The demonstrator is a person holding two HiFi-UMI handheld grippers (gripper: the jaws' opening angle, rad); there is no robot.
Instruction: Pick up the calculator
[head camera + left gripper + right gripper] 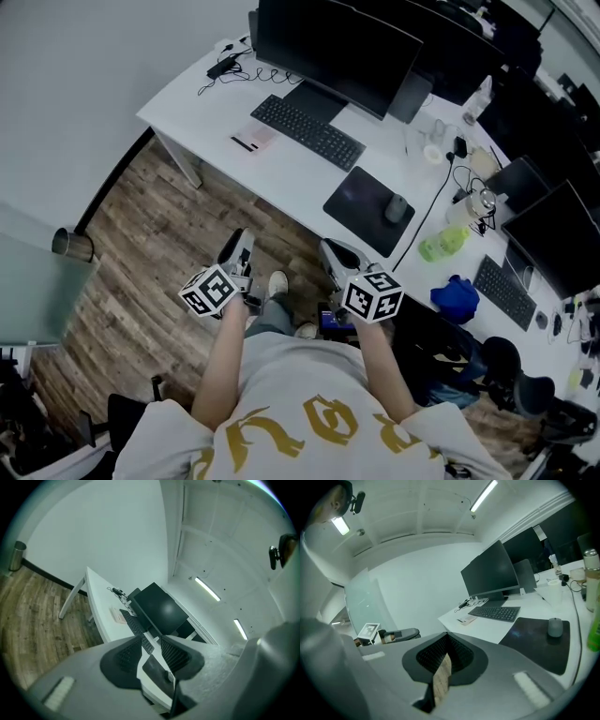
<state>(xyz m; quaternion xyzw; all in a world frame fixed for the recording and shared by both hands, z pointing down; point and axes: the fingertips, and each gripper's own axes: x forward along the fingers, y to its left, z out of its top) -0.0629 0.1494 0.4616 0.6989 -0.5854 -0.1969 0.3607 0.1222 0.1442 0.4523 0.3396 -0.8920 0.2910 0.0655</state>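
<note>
The calculator (pixel 251 141) is a small pale slab with a dark strip. It lies flat on the white desk (pixel 202 103), just left of the keyboard, and shows small in the left gripper view (pixel 116 614) and the right gripper view (pixel 466 619). Both grippers hang over the wood floor in front of the desk, well short of it. My left gripper (pixel 239 242) (pixel 151 638) is open by a narrow gap with nothing between its pads. The jaws of my right gripper (pixel 336 251) (pixel 446 635) meet at the tips, with nothing held.
On the desk are a black keyboard (pixel 307 131), a monitor (pixel 333 52), a mouse (pixel 397 208) on a dark pad (pixel 361 202), a green bottle (pixel 441 244) and cables (pixel 225 67). A metal bin (pixel 73 246) stands at the left wall. A blue cloth (pixel 455 295) lies at the right.
</note>
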